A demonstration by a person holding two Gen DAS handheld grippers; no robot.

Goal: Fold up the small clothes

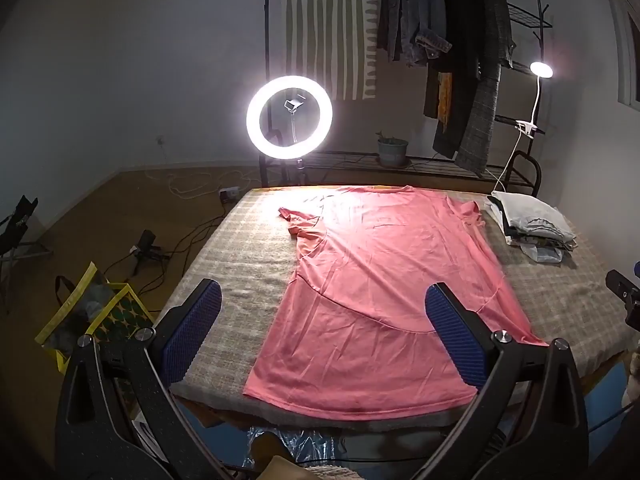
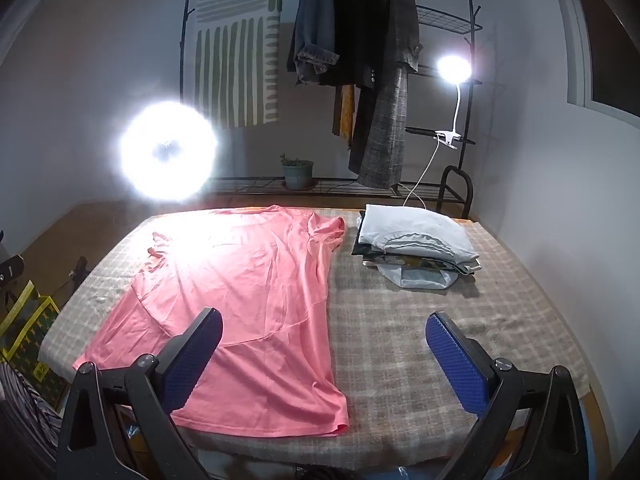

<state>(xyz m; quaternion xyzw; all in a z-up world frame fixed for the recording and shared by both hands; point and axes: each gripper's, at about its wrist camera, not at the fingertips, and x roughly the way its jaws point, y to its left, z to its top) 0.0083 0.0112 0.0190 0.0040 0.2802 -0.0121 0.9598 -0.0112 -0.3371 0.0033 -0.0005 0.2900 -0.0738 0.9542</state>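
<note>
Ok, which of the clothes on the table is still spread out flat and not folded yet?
The pink T-shirt, lying open across the table. The other garments sit folded in a stack beside it, grey one on top.

Ring light (image 1: 289, 116) lit, on a stand dead ahead of the left jaws, blown out to glare in the right view. Clip lamp (image 2: 453, 67) lit, clamped to the black garment rack (image 2: 466, 20) ahead-right of the right jaws. Dark coats (image 1: 476, 60) hang on that rack; potted plant (image 2: 297, 172) sits on its bottom shelf. Striped wall hanging (image 1: 330, 32) behind the rack. Yellow patterned bag (image 1: 96, 312) on the floor, just left of the left jaws. Cables (image 1: 188, 236) on the floor.
</note>
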